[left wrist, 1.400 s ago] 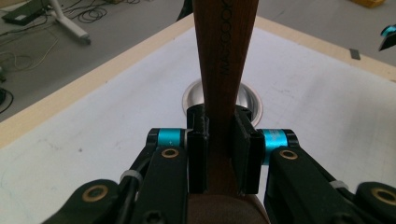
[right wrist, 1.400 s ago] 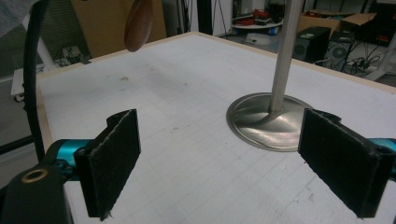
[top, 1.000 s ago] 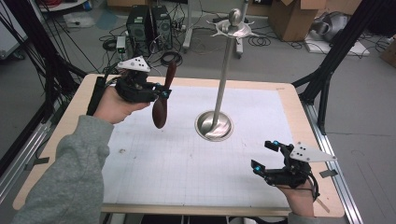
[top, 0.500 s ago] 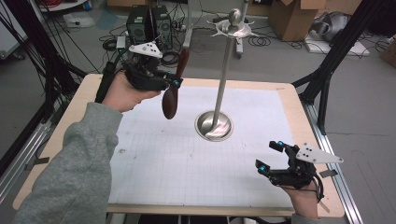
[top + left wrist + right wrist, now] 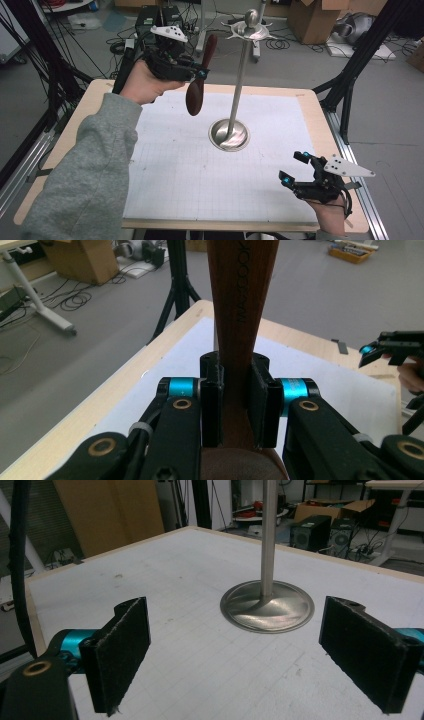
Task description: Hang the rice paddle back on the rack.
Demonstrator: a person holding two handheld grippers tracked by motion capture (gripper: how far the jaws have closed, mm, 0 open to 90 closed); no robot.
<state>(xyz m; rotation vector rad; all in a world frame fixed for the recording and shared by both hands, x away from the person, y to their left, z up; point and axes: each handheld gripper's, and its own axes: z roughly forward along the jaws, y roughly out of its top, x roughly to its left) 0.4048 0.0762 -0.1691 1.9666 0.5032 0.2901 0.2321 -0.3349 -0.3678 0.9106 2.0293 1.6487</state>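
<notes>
A cluttered workshop floor of cables and cardboard boxes surrounds the wooden bench [image 5: 310,107], which is covered by a white gridded mat [image 5: 200,170]. Over its far left corner the left gripper [image 5: 200,75] is clamped tight on a dark wooden spoon [image 5: 196,90], held in the air with the bowl hanging down. Right of it a metal stand [image 5: 235,107] rises from its round base, and at the near right edge the right gripper [image 5: 292,170] hovers, jaws spread wide and empty.

The worktop [image 5: 280,210] is seen from above and behind the person in the high view, looking forward and down. The left gripper view is taken close along the raised left claw [image 5: 235,400], down across the worktop toward the right claw [image 5: 395,347]. The right gripper view sits low, facing the metal stand [image 5: 267,600], which the high view shares.
</notes>
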